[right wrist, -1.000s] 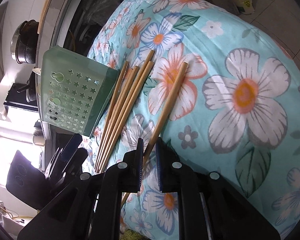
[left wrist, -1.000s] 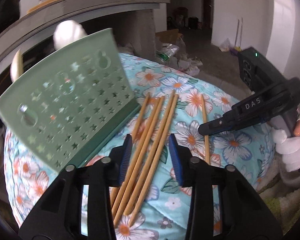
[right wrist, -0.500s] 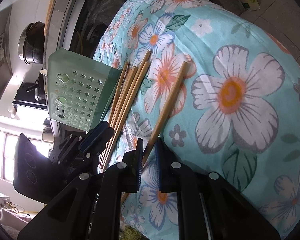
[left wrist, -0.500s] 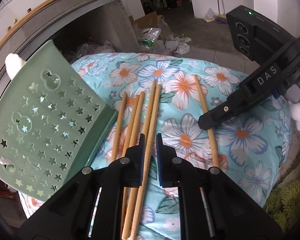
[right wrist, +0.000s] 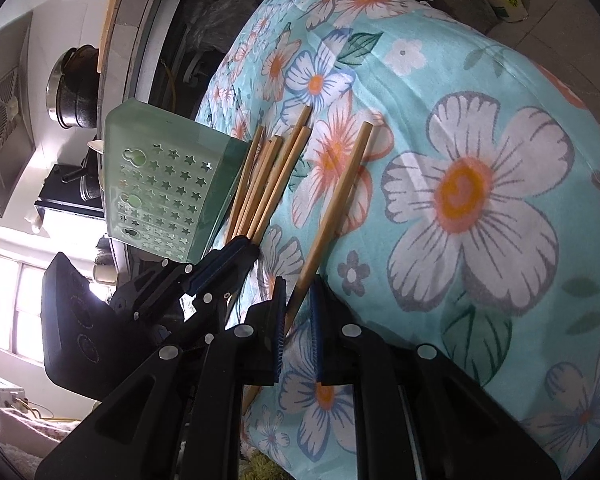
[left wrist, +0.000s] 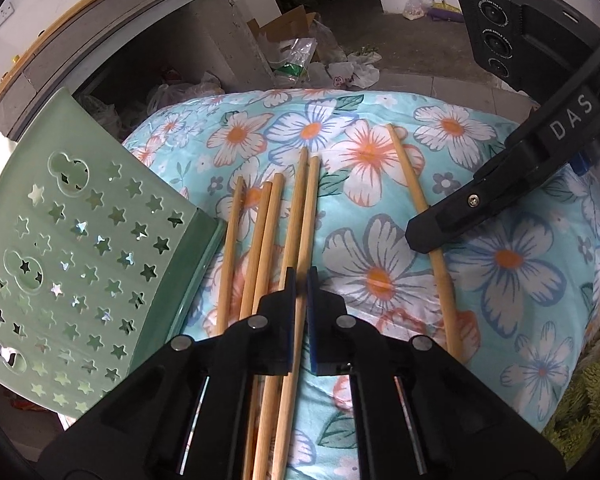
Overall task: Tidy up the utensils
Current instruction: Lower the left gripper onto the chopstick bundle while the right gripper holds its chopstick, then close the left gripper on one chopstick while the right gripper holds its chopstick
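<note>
Pale green star-punched holder (left wrist: 80, 256)

A floral cloth (left wrist: 500, 208) is covering the rounded surface. Behind it, a cardboard box (left wrist: 284, 24) and plastic bags (left wrist: 340, 72) are lying on the floor under a counter (left wrist: 112, 20). 1 black pot (right wrist: 74, 84) is sitting on that counter, and a window (right wrist: 0, 300) is glowing at the left

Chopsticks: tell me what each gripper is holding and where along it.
The left gripper, just closed, pinches one chopstick from the bundle, around mid-length. The right gripper clamps the lone chopstick near its lower end.
</note>
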A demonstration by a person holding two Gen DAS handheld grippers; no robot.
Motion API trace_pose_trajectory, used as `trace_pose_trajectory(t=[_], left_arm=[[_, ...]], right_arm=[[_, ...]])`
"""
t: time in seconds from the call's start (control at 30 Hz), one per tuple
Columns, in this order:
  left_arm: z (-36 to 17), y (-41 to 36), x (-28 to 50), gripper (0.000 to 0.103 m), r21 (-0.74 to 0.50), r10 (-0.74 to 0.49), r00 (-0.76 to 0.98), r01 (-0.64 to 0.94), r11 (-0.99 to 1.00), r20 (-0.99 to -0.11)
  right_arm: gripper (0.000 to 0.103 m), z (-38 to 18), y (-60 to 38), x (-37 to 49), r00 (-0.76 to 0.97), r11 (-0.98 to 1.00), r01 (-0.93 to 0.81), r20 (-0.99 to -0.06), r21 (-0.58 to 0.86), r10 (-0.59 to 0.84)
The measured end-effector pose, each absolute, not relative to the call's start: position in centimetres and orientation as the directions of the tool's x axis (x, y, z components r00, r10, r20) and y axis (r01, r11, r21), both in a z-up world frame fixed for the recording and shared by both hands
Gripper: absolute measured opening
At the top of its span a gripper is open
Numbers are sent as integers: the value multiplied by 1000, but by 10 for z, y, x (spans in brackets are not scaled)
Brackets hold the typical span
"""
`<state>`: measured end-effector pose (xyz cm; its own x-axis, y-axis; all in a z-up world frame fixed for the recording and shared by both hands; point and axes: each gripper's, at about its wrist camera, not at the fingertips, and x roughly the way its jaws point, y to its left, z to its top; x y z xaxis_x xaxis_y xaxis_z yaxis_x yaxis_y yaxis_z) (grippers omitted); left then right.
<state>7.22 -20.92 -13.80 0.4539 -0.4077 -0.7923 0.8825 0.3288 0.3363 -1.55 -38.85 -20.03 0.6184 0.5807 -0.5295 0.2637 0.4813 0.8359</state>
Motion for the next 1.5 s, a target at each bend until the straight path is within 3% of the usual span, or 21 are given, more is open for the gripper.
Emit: trace_pose_trajectory(t=[0.77,1.1,1.5], left_arm=[[-126,-181,63,4,164,-343,352,866,471,-871],[-132,-198,73,11,138,-323,308,879,457,-895],[-140,-219,96,11,87,-372,280,885,458,-885]], right_arm=[[10,-200,-388,-15,626,470,233,-501,851,597],[10,-202,-392,-18,626,459,231,-493,858,605],[10,-201,-389,-13,607,456,293,-532,840,591]])
